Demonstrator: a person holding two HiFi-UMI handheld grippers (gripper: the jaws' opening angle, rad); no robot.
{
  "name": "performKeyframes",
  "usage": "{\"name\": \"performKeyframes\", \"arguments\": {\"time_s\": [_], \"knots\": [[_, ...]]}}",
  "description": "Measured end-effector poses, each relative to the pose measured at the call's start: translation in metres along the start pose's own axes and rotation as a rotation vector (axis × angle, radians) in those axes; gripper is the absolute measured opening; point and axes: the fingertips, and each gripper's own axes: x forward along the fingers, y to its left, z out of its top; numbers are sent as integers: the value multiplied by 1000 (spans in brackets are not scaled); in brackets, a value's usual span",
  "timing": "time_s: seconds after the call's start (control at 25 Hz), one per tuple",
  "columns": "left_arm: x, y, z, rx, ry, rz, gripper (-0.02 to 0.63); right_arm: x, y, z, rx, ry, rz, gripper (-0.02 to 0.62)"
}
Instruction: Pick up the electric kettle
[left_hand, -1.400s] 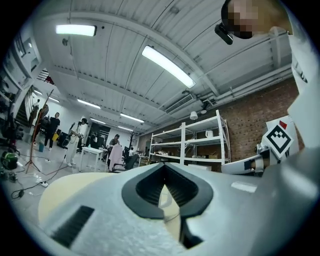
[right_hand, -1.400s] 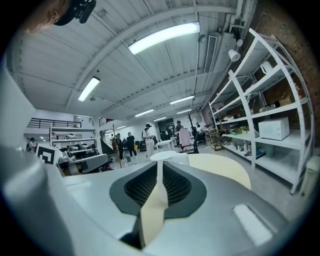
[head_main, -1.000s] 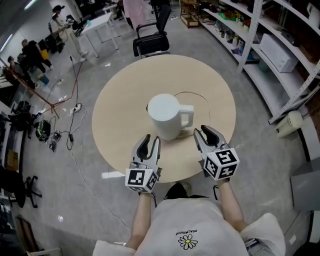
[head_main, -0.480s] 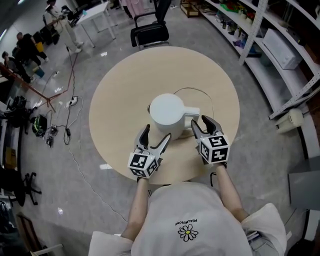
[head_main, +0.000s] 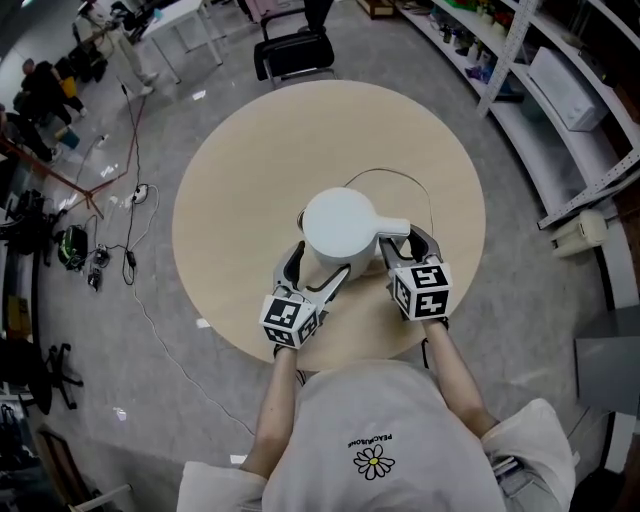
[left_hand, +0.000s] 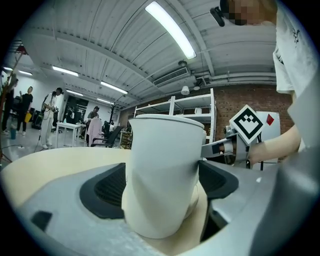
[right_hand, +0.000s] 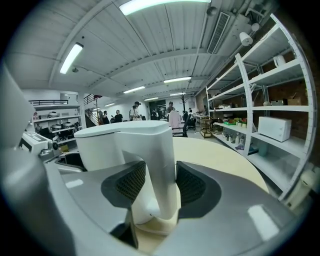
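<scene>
At seven o'clock of the white electric kettle (head_main: 340, 222), the left gripper (head_main: 317, 266) is opening its jaws around the body, and at four o'clock the right gripper (head_main: 405, 243) is opening astride the handle (head_main: 393, 228), neither clamping, the kettle upright on the round table (head_main: 250, 160), just six o'clock of centre.

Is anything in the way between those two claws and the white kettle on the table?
Nothing visible is. The left gripper, jaws opening, has the body of the kettle between them. The right gripper, jaws opening, has the handle between them. A thin cord lies on the table behind, clear of both.
</scene>
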Motion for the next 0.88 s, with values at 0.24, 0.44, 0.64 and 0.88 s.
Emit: {"name": "performKeyframes", "arguments": {"time_s": [0.24,0.44,0.64,0.88], "knots": [[5,4,0,-25,-1,-53,463,15,-4,-7,13,29,-20,161],[7,2,-6,-22,25,-102,474,23,-2,-9,12,33,-35,133],[16,-4,-13,50,69,-119,494,29,-10,-10,12,36,-55,120],[23,2,-11,78,65,-94,497,33,-13,-13,-40,48,-83,86]]}}
